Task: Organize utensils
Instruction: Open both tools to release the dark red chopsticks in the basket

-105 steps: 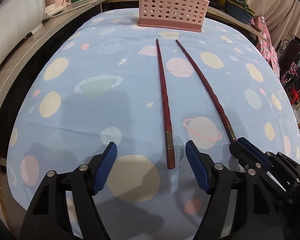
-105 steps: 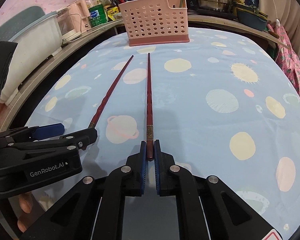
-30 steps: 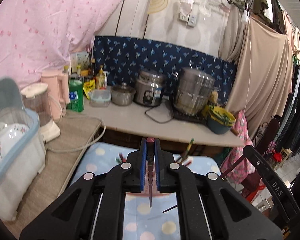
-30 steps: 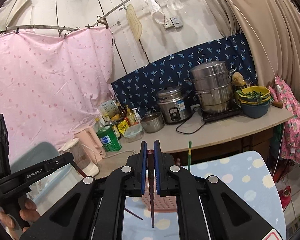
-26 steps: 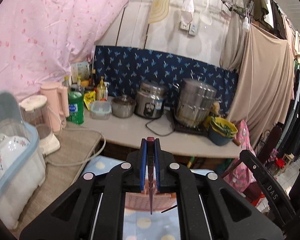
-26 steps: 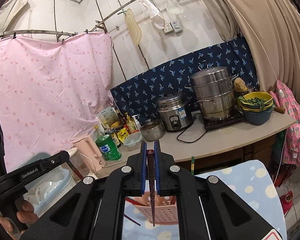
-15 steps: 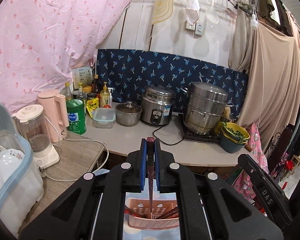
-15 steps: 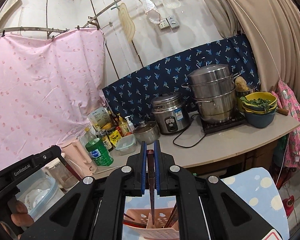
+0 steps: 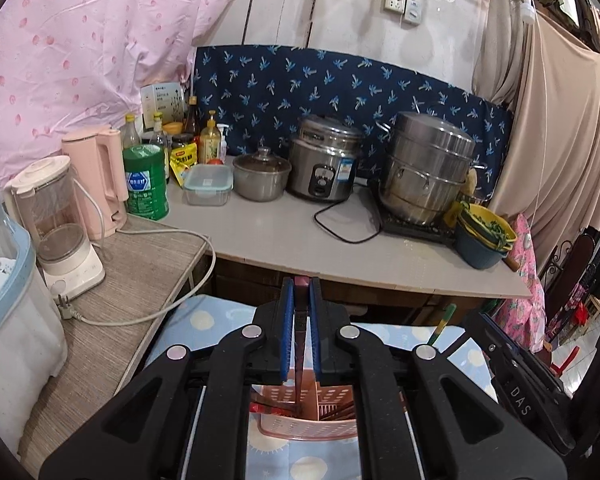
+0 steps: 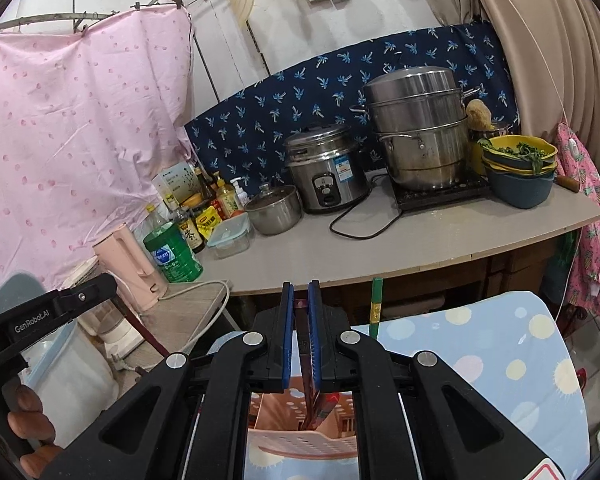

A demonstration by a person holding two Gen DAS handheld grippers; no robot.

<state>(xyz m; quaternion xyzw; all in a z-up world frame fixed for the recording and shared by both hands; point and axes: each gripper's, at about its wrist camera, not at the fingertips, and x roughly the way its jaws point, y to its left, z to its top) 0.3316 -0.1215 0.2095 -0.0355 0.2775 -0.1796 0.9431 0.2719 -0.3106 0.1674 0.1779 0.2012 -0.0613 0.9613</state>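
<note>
Left gripper (image 9: 300, 300) clamped tight on a dark red chopstick (image 9: 300, 360), blue pads (image 9: 287, 320) pinching the thick upper end, shaft hanging down between the black arms with tip over the pink utensil basket (image 9: 308, 426). Right gripper (image 10: 299, 304) likewise closed on its own dark red chopstick (image 10: 307, 376), held near the blunt top, point dipping toward or just inside the pink utensil basket (image 10: 300, 446); actual entry hard to confirm, mostly hidden behind the arms. Both sticks close to vertical, gripped at one end only. Judged light, stiff, slender, lacquer-smooth, so prone to slipping or pivoting in the pads if nudged against the basket rim; not fragile. Best hold looked like the squared thick end, as taken, leaving the long taper free to slide into a compartment. Basket perforated, with divided compartments, other sticks already inside, plus a green-handled utensil (image 10: 376, 308) poking up beyond it. Sat on the blue planet-print tablecloth (image 10: 500, 360) at the far edge of the table. Farther out, grey counter (image 9: 300, 236) with rice cooker (image 9: 324, 164), steel steamer pot (image 9: 428, 168), green canister (image 9: 146, 184), pink kettle (image 9: 100, 176). Fingers of the person's hand (image 10: 30, 428) on the left handle visible at lower left of the right view.
</note>
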